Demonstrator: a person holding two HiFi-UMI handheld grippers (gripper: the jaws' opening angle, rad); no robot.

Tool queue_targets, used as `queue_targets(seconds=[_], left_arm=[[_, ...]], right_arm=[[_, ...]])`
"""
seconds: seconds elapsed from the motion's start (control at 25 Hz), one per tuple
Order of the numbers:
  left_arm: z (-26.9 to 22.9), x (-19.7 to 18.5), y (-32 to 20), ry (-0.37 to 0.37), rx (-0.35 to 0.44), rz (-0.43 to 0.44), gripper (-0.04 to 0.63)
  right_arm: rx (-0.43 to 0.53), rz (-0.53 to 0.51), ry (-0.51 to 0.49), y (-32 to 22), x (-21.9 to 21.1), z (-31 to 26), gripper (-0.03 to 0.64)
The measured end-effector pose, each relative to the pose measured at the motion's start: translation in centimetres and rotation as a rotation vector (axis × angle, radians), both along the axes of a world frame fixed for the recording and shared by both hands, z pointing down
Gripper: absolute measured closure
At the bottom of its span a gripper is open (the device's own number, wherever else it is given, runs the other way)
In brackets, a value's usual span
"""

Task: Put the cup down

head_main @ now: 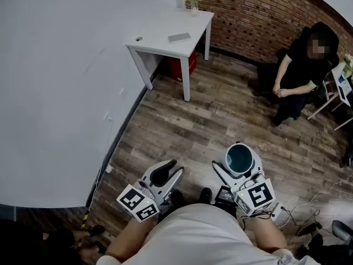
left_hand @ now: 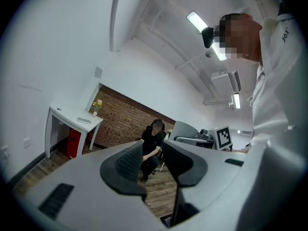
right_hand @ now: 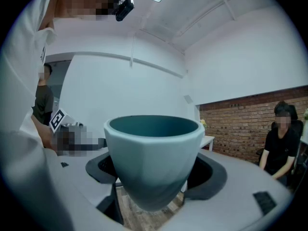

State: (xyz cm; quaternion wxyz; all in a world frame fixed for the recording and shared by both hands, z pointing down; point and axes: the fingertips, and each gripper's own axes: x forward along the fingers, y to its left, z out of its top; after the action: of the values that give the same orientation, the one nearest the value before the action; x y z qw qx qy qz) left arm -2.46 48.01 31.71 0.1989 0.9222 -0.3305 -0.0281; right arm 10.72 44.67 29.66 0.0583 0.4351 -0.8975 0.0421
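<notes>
Cup (right_hand: 153, 162): rigid, probably ceramic, smooth, breakable, moderate weight. Right fingers (right_hand: 209, 174) pinch its tapered lower wall, upright, above the floor (head_main: 220, 120). Left fingers (left_hand: 126, 163) spread, empty. Lower gently; taper may slip.

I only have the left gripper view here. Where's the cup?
Observer: The right hand-held gripper grips the cup, upright, between its jaws.
Operator: Over the table yet?
Observer: No. The head view shows it over the floor, with the table well ahead by the wall.
Operator: Anything inside it?
Observer: Nothing that shows from above.
</notes>
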Motion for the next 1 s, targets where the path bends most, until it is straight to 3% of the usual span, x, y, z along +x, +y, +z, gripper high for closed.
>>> queue_targets(seconds=[1.0], left_arm=[[0.5, 3.6, -1.2, -0.004, -0.011, -0.006, 0.474]], right_arm=[[-0.039, -0.025, -0.026, -1.5, 2.9, 1.1, 0.224]])
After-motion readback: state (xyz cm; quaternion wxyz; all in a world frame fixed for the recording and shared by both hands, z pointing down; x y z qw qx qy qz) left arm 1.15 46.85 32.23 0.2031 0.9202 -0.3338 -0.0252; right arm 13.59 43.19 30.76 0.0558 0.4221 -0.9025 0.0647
